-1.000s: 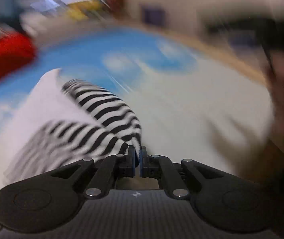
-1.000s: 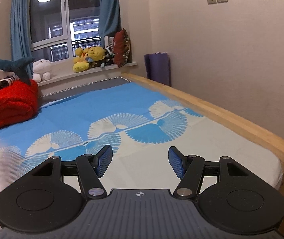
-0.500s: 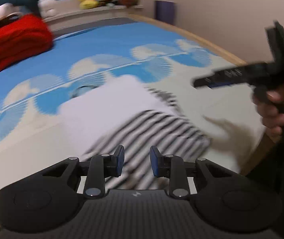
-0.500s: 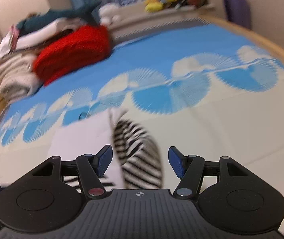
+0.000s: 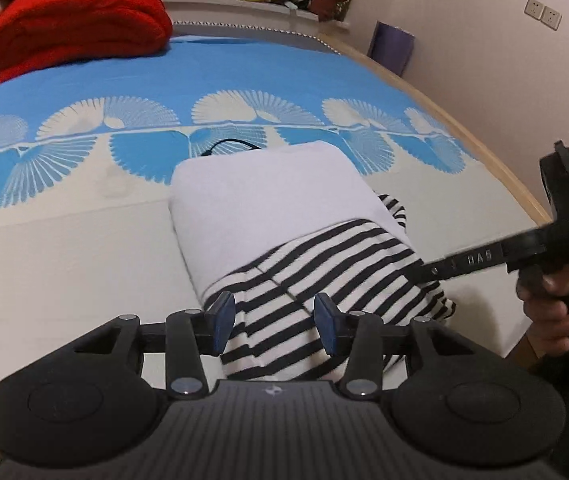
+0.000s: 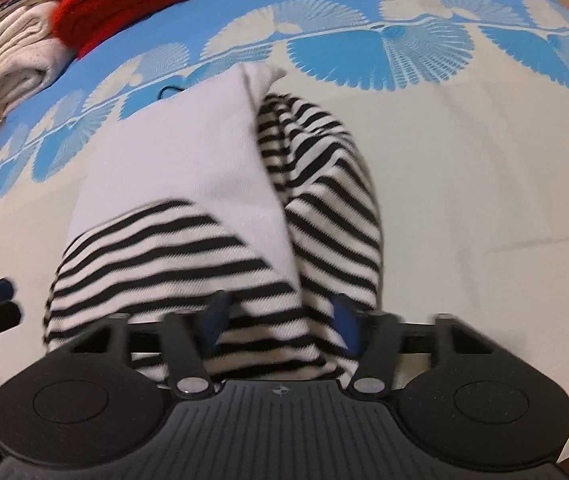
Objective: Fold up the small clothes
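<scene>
Evidently my left gripper (image 5: 270, 322) and right gripper (image 6: 278, 322), both wide and empty, hover over the partly folded striped garment (image 5: 324, 268) at centre frame; tidying remains.

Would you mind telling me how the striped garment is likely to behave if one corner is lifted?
The striped garment would probably droop limply, since it already lies in soft creases. It looks like a light knit, so its folded white panel may slide open.

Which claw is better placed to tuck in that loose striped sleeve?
The right. The right claw is open right over the striped sleeve, which spills out past the white panel. The left claw, open too, sits over the garment's near hem, farther from that side.
</scene>
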Demonstrator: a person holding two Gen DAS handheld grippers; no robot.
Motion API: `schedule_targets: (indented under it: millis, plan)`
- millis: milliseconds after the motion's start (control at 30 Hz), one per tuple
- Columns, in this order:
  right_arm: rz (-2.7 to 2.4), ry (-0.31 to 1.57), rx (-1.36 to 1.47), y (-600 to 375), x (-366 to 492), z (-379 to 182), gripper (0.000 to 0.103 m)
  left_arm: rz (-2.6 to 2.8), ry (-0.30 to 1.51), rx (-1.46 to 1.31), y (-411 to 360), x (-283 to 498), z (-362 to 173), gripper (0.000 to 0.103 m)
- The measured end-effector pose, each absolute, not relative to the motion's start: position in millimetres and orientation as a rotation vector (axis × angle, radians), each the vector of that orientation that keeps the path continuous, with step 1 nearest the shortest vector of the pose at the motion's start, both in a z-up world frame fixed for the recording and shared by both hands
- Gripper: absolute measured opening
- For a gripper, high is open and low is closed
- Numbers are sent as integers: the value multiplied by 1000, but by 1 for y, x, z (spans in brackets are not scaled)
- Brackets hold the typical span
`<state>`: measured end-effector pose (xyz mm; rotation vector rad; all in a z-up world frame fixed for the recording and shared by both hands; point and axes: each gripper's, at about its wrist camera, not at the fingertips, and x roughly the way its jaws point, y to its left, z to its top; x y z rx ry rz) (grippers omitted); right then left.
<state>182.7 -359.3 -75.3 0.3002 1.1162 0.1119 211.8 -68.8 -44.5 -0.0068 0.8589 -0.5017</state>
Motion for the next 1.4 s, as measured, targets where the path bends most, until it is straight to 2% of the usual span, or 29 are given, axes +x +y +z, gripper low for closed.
schedule_targets:
  millis: [33,67,100,167,200,300,400,500,733,900,1067,1100,1167,1267,1333,1400]
  plan:
    - [131,1118,295,-360,178,-74,10,-507,855,-14,-71,212,-44,52]
    - [145,1113,280,-360,172,-71,5,-513,852,-24,-73,213,-46,59]
    - [160,1098,263,-361,167,-66,1,-514,854,-35,-76,215,-48,70]
    - [197,1044,260,-368,159,-54,1,-496,877,-63,-78,220,-51,88]
    - [222,1003,282,-375,151,-43,1,-486,894,-78,-79,223,-54,90]
    - [298,887,405,-404,125,-12,0,-480,969,-139,-79,231,-65,90]
    - [333,863,446,-424,106,0,0,-481,1053,-192,-79,239,-78,90]
    - [307,951,404,-431,101,-11,0,-466,1131,-178,-82,243,-93,90]
    - [235,1247,115,-387,133,-90,0,-524,1173,-122,-93,242,-107,90]
    - [223,1284,14,-362,150,-100,0,-508,1217,56,-105,240,-133,89]
    - [195,1247,7,-360,151,-94,1,-499,1253,101,-110,236,-145,89]
    - [182,1223,11,-361,150,-89,2,-498,1251,102,-109,236,-144,88]
    - [126,1150,28,-369,149,-76,11,-501,1266,82,-105,237,-140,88]
    - [35,893,112,-383,139,-39,19,-513,1286,72,-101,236,-135,89]
    - [48,774,182,-385,134,-22,43,-532,1282,73,-98,236,-130,89]
    - [93,778,219,-378,139,-23,53,-527,1246,45,-94,239,-119,90]
